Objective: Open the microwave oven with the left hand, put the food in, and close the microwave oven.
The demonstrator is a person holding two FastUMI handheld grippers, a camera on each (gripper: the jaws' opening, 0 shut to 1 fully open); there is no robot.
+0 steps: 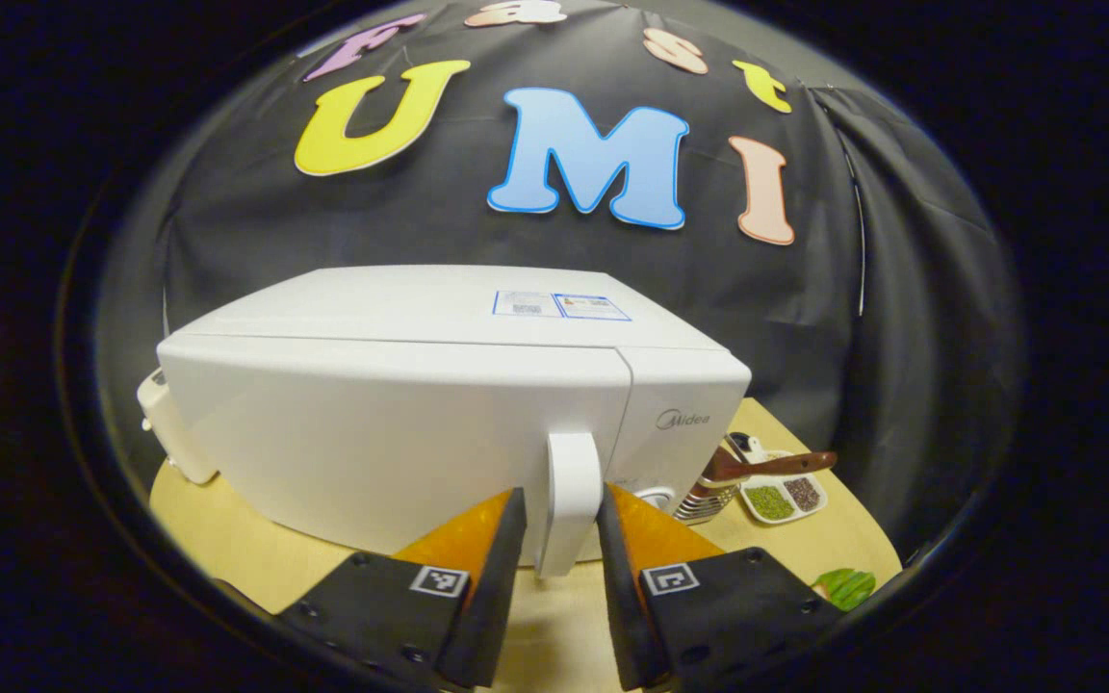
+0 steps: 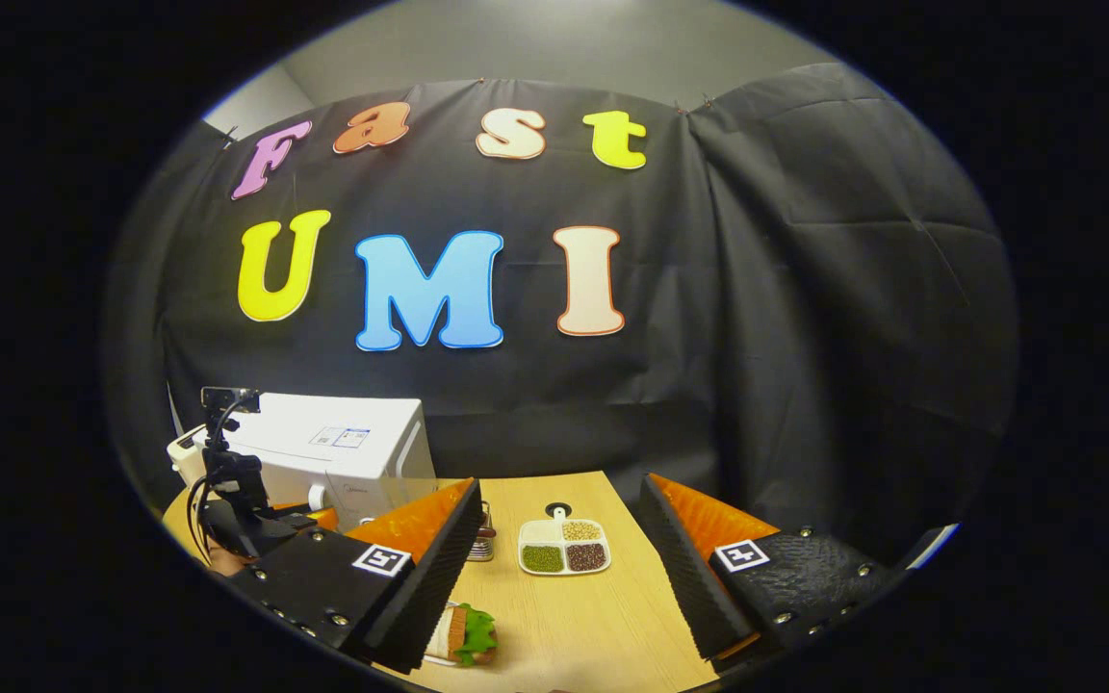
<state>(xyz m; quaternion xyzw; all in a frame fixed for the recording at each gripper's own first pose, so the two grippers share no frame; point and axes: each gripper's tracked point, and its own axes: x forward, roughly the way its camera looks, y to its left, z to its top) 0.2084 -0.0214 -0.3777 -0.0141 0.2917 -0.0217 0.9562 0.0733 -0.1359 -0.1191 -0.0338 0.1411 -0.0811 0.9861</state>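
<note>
White microwave (image 1: 400, 423) handle (image 1: 569, 500) between left gripper (image 1: 559, 525) fingers (contact unclear), right gripper (image 2: 559, 539) spread wide.

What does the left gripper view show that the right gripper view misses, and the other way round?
Left gripper view: the microwave's door handle between the left tool's fingers, and a green leaf.
Right gripper view: the sandwich by the open right tool, and the left tool from outside.
Both: the microwave, the sectioned dish of beans and the wooden table.
</note>
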